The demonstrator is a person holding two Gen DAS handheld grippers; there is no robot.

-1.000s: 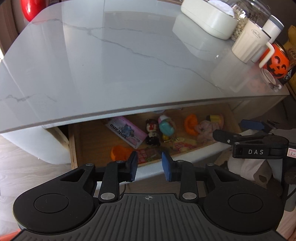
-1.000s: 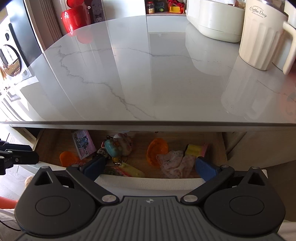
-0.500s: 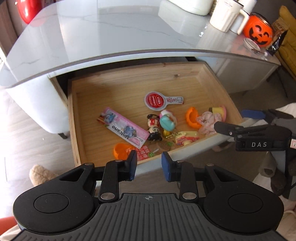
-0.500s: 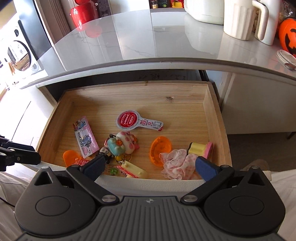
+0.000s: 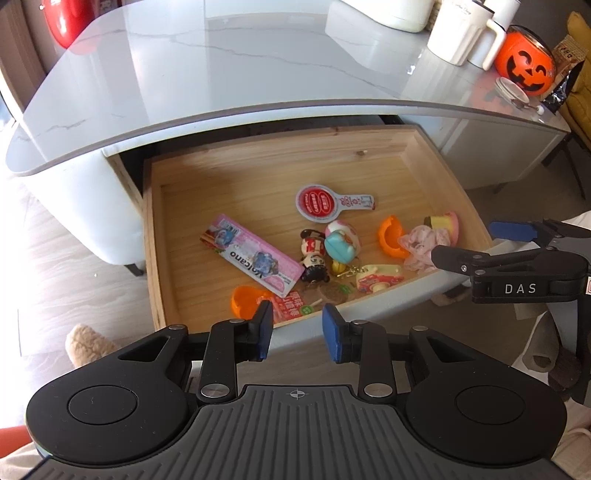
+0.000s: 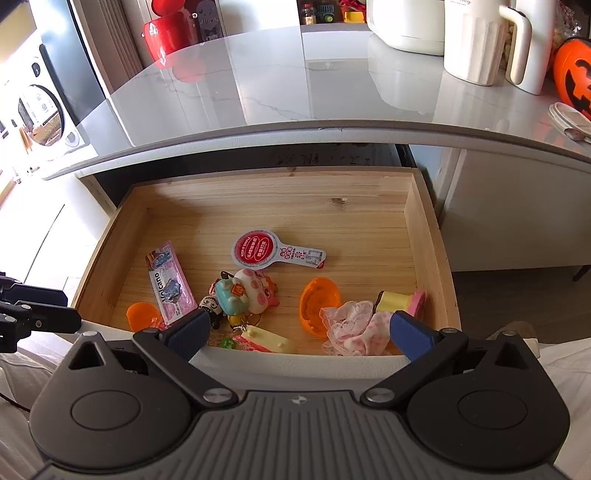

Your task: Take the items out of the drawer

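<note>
The wooden drawer point(image 5: 258, 173) point(image 6: 424, 229) stands pulled out from under the marble tabletop. It holds a pink Volcano packet point(image 5: 255, 254) point(image 6: 168, 284), a red round tag point(image 5: 317, 202) point(image 6: 258, 249), a pig keychain toy point(image 6: 255, 291), a small doll point(image 5: 314, 254), orange egg halves point(image 5: 391, 236) point(image 6: 319, 304), and a pink lace cloth point(image 6: 354, 326). My left gripper point(image 5: 297, 330) hovers open and empty over the drawer's front edge. My right gripper point(image 6: 295, 332) is wide open and empty, near the front wall above the lace cloth.
On the marble tabletop point(image 5: 221, 74) stand a cream mug point(image 6: 472, 40), a white box point(image 5: 388, 14) and an orange pumpkin bucket point(image 5: 524, 66) at the right. A red object point(image 5: 66, 18) sits at the far left. Floor lies left of the cabinet.
The drawer went from mostly closed to pulled far out, exposing all its contents. Both grippers backed away with it and rose slightly; both stay open.
</note>
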